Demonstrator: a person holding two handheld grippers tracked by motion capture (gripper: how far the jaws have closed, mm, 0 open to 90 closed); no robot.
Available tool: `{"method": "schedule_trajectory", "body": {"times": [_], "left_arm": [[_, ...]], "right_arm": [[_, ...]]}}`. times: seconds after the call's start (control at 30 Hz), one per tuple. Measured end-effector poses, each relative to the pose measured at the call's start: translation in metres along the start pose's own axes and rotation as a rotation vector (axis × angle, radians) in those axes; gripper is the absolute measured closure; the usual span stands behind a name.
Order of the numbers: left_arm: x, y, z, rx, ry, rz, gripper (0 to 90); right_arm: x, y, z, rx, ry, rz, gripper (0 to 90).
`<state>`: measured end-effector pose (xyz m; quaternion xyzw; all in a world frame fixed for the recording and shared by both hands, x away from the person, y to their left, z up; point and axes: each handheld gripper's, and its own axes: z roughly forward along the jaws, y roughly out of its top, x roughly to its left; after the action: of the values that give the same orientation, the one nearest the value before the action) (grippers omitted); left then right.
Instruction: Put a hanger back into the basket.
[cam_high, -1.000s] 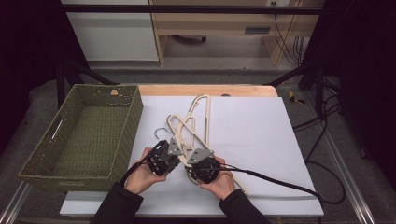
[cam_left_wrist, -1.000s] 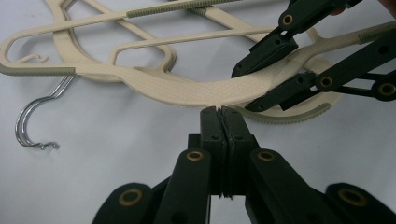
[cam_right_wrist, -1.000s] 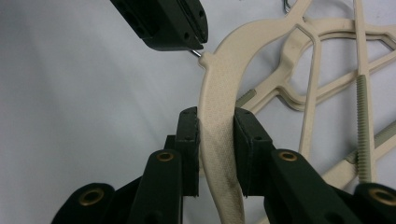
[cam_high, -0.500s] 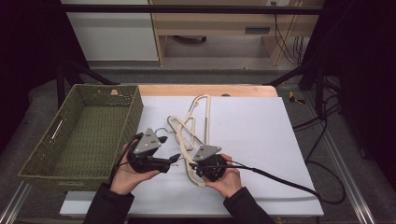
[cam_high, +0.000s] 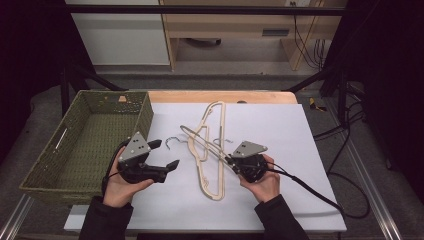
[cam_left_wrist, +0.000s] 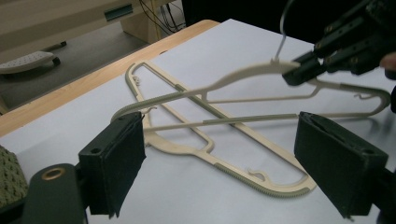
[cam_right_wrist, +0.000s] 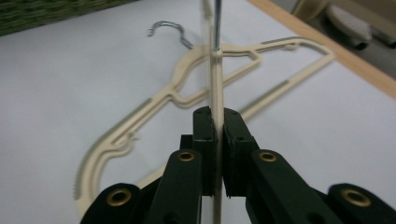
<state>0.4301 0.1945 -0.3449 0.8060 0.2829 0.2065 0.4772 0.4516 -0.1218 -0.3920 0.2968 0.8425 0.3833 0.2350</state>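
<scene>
- Count: two cream plastic hangers, one woven basket (cam_high: 75, 145), two hand-held grippers.
- Right gripper (cam_high: 231, 160): jaws clamped tight on the upper hanger (cam_high: 205, 145), pinching its thin bar edge-on; in the right gripper view the bar (cam_right_wrist: 215, 93) runs straight up out of the closed pads. They have just been closing onto it.
- That hanger is tilted up off the sheet at the gripped end; its far end reaches left toward the left gripper, with the metal hook (cam_high: 172, 141) showing nearby.
- Lower hanger (cam_high: 212, 150) lies flat on the white sheet (cam_high: 280, 130), crossed under the held one; its toothed edge (cam_left_wrist: 261, 179) is nearest the person.
- Left gripper (cam_high: 165, 155): jaws wide apart, nothing between the pads, having just been opening. It sits just left of the hangers, apart from them, pointing at them.
- From the left gripper view, the held hanger (cam_left_wrist: 243, 74) crosses ahead of the open pads, the right gripper (cam_left_wrist: 303, 70) biting its top.
- Basket stands at the left edge, well apart from the hangers, its near corner just behind the left hand (cam_high: 120, 182).
- Open room: bare sheet right of the right hand (cam_high: 262, 182) and along the front edge; wooden table strip (cam_high: 220, 96) at the back.
</scene>
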Motion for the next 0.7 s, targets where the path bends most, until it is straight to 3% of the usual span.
{"method": "schedule_trajectory", "body": {"times": [0.1,0.23,0.27,0.3,0.37,0.43,0.47,0.5,0.57,0.6,0.7], "left_arm": [[-0.003,0.0,0.002,0.006,-0.001,0.017,15.3],[-0.007,0.001,0.002,-0.001,-0.007,0.028,14.9],[-0.008,0.002,0.002,-0.003,-0.008,0.032,14.8],[-0.009,0.002,0.002,-0.004,-0.01,0.034,14.8],[-0.013,0.002,0.005,0.005,-0.025,0.044,14.8],[-0.017,0.003,0.008,0.018,-0.039,0.064,14.5],[-0.02,0.003,0.01,0.021,-0.045,0.071,14.5],[-0.022,0.003,0.012,0.026,-0.057,0.078,14.5],[-0.027,0.003,0.016,0.036,-0.075,0.093,14.8],[-0.029,0.002,0.018,0.043,-0.089,0.103,14.8],[-0.033,0.0,0.023,0.062,-0.158,0.116,18.5]], "right_arm": [[-0.016,-0.004,-0.011,-0.014,-0.009,0.04,86.7],[-0.022,-0.004,-0.02,-0.029,-0.021,0.048,86.8],[-0.023,-0.003,-0.026,-0.056,0.027,0.057,86.7],[-0.023,-0.003,-0.026,-0.056,0.027,0.057,86.7],[-0.02,-0.001,-0.029,-0.079,0.101,0.067,86.7],[-0.014,0.002,-0.028,-0.09,0.18,0.058,86.7],[-0.006,0.006,-0.027,-0.099,0.26,0.039,86.7],[-0.006,0.006,-0.027,-0.099,0.26,0.039,86.7],[0.006,0.011,-0.024,-0.103,0.355,0.008,86.6],[0.006,0.011,-0.024,-0.103,0.355,0.008,86.6],[0.017,0.016,-0.024,-0.105,0.412,-0.024,86.6]]}}
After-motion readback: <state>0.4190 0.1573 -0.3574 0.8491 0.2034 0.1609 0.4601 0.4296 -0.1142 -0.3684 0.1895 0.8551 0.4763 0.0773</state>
